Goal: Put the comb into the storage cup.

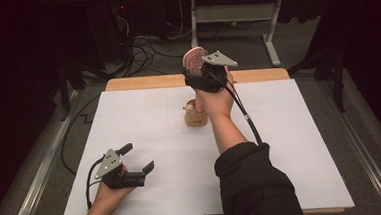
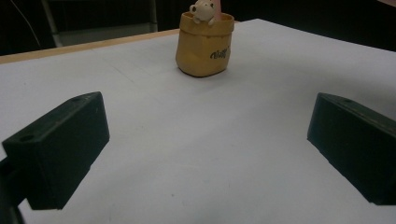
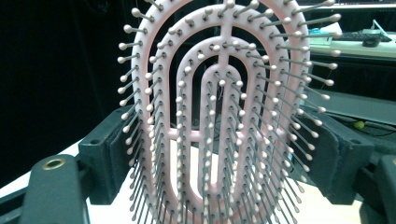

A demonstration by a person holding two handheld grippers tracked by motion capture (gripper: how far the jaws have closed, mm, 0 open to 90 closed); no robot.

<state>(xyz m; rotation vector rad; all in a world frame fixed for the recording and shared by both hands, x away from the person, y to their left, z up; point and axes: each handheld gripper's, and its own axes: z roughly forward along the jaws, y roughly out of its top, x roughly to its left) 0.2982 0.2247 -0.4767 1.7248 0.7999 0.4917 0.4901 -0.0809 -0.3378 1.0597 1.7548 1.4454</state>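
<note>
So your right gripper (image 1: 202, 66) is raised over the far edge of the table (image 1: 281, 147), its jaws closed on the sides of a pink brush (image 1: 194, 58). In the right gripper view the brush (image 3: 224, 121) stands upright between the two black jaws, bristles facing the camera, so you have it by the head's edges, not by the handle (the lower part is hidden there). That hold keeps the handle end pointing down, which reads to me as meant for the pot (image 1: 196, 116) directly under your hand. The pot (image 2: 204, 44) is a small yellow bag-shaped holder with a little bear figure (image 2: 201, 10) at its rim and something pink just behind it; whether that is the brush handle reaching into the pot I cannot tell.

Your left gripper (image 1: 138, 163) rests low at the near left of the table, well apart from the pot, jaws spread wide and holding nothing. Probably it is parked there so it stays out of the way, yet faces the pot in case it needs steadying.
</note>
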